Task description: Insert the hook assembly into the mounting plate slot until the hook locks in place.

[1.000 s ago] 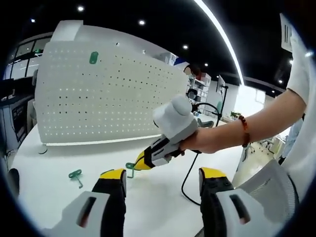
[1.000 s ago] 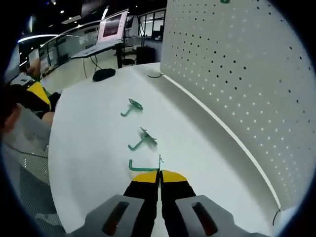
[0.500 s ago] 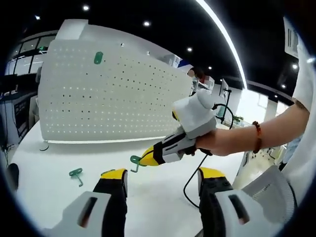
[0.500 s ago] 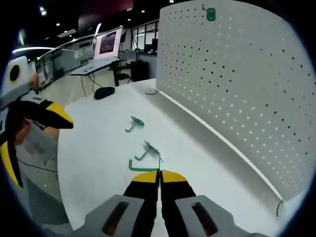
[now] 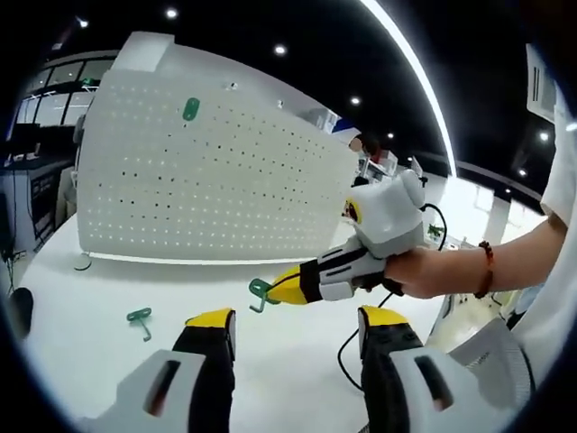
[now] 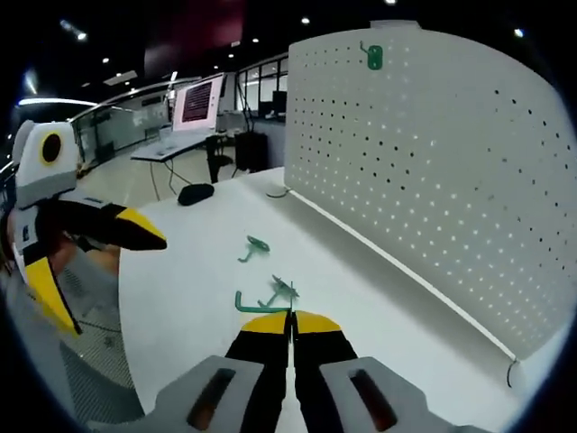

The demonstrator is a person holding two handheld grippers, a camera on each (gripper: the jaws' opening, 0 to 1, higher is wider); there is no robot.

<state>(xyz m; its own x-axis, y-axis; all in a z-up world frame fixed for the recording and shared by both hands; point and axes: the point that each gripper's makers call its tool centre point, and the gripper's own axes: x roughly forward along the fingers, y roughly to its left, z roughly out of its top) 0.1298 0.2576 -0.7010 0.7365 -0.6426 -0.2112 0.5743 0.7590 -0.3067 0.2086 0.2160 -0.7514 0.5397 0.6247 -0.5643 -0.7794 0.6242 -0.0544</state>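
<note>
- Right hand-held gripper point(image 6: 290, 317) clamped on green hook point(image 6: 257, 302), above bench point(image 6: 189, 271).
- Left hand-held gripper point(image 5: 290, 327) agape, empty.
- Best: square hook to pegboard point(image 6: 433, 162) holes, push until seated.

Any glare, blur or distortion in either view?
Left gripper view: ceiling light strip blown out, white perforated pegboard bowed by fisheye. Right gripper view: pegboard evenly lit, green metal hook at the shut right gripper sharp, background desks soft.
</note>
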